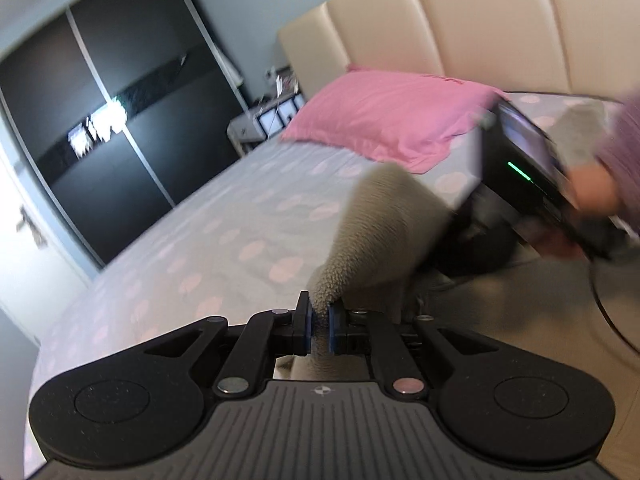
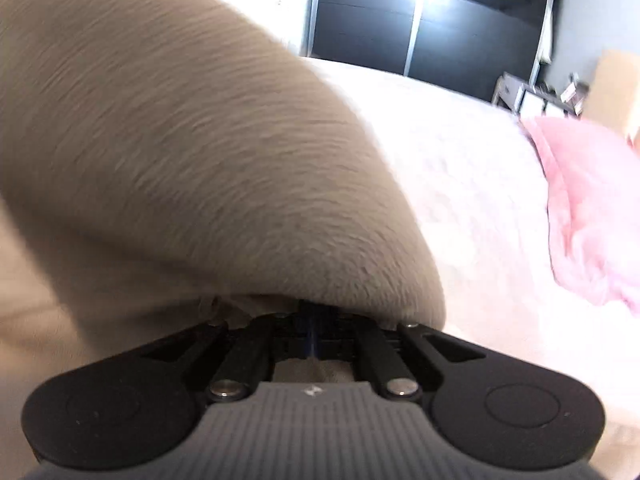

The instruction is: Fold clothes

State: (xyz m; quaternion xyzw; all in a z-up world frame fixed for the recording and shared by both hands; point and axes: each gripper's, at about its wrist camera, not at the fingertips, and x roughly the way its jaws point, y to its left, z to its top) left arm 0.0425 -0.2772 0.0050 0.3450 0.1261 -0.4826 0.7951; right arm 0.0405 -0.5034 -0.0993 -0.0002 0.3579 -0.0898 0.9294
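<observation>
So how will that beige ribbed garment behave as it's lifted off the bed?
Probably floppy: the beige ribbed garment bunches where the left gripper pinches it and drapes over the right gripper. Likely light, since one pinched fold carries it. The ribbed knit looks grippy rather than slippery.

A home bedroom: bed (image 1: 224, 216), pink pillow (image 1: 392, 120), padded headboard (image 1: 460, 20), dark wardrobe (image 1: 120, 128).

garment (image 1: 384, 216): beige ribbed | pillow (image 1: 392, 120): pink | bedsheet (image 1: 224, 220): grey, pink spots | wardrobe (image 1: 120, 120): black
</observation>
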